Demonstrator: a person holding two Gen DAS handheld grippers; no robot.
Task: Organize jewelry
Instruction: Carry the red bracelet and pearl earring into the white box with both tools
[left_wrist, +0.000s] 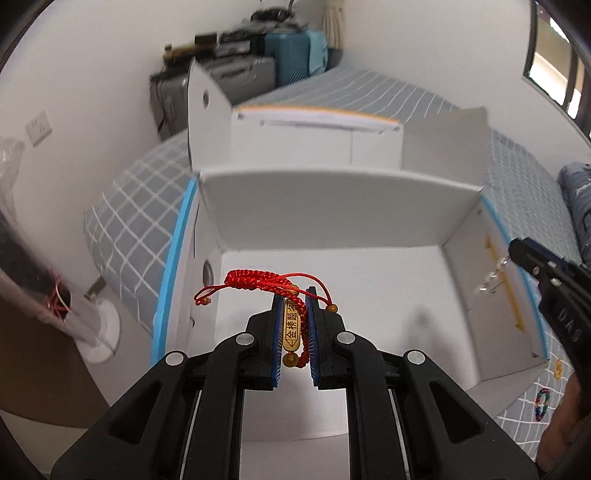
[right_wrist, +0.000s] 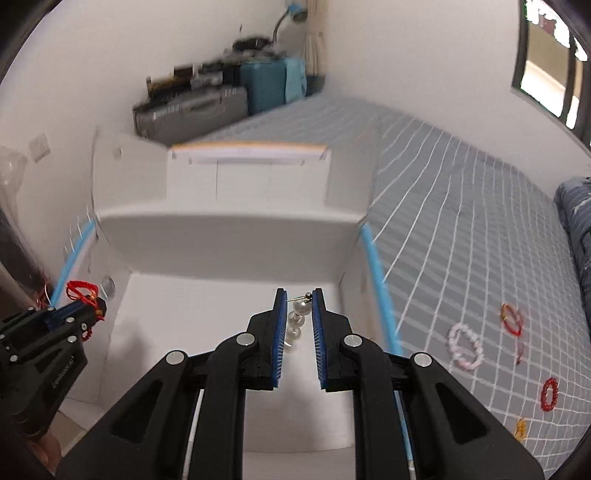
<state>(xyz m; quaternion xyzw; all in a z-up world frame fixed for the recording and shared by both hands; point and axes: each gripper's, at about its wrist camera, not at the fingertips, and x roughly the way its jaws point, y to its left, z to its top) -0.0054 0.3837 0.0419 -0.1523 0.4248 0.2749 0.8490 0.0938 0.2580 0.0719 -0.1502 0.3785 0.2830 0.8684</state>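
Note:
My left gripper (left_wrist: 295, 295) is shut on a red braided cord bracelet (left_wrist: 258, 280) with a gold tag, held over the open white box (left_wrist: 332, 206). The same left gripper (right_wrist: 98, 308) with the red bracelet (right_wrist: 79, 288) shows at the left of the right wrist view. My right gripper (right_wrist: 299, 293) is shut on a pearl earring (right_wrist: 298, 314) by its pin, its pearls hanging between the blue pads, above the white box (right_wrist: 229, 229). In the left wrist view the right gripper (left_wrist: 511, 254) carries that pearl earring (left_wrist: 491, 278) over the box's right wall.
The box sits on a bed with a grey checked sheet (right_wrist: 461, 192). Several bracelets lie on the sheet at right: a pink one (right_wrist: 465, 347), red ones (right_wrist: 512, 319) (right_wrist: 549, 394). A multicoloured bracelet (left_wrist: 542, 404) lies beside the box. Suitcases (right_wrist: 207, 107) stand against the far wall.

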